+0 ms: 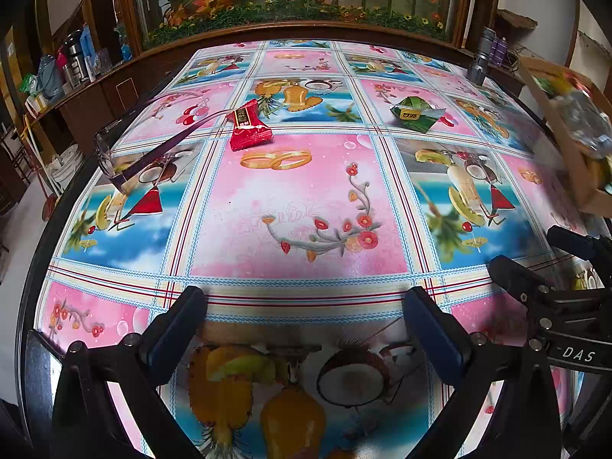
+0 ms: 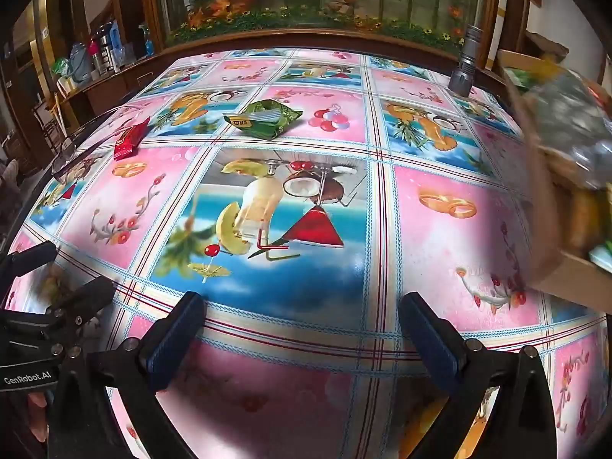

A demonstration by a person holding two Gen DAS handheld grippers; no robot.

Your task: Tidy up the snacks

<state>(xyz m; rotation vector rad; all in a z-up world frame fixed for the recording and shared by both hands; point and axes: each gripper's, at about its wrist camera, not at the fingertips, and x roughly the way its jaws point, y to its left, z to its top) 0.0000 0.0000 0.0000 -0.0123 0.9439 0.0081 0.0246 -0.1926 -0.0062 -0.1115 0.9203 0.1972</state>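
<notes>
A red snack packet (image 1: pixel 249 128) lies on the patterned tablecloth at the far left, next to a pair of glasses (image 1: pixel 126 153). A green snack packet (image 1: pixel 417 113) lies further right. Both show in the right wrist view, the red packet (image 2: pixel 130 139) and the green packet (image 2: pixel 264 118). A cardboard box (image 1: pixel 566 145) with several snacks stands at the right edge; it also shows in the right wrist view (image 2: pixel 550 206). My left gripper (image 1: pixel 306 306) is open and empty above the near table. My right gripper (image 2: pixel 304 313) is open and empty too, and appears in the left wrist view (image 1: pixel 535 260).
A grey flashlight (image 2: pixel 464 65) stands upright at the far right of the table. A wooden cabinet with a plant display (image 1: pixel 298 0) runs behind the table. A shelf with bottles and a flask (image 1: pixel 69 61) is at the left. The table's dark rim (image 1: pixel 30 267) curves on the left.
</notes>
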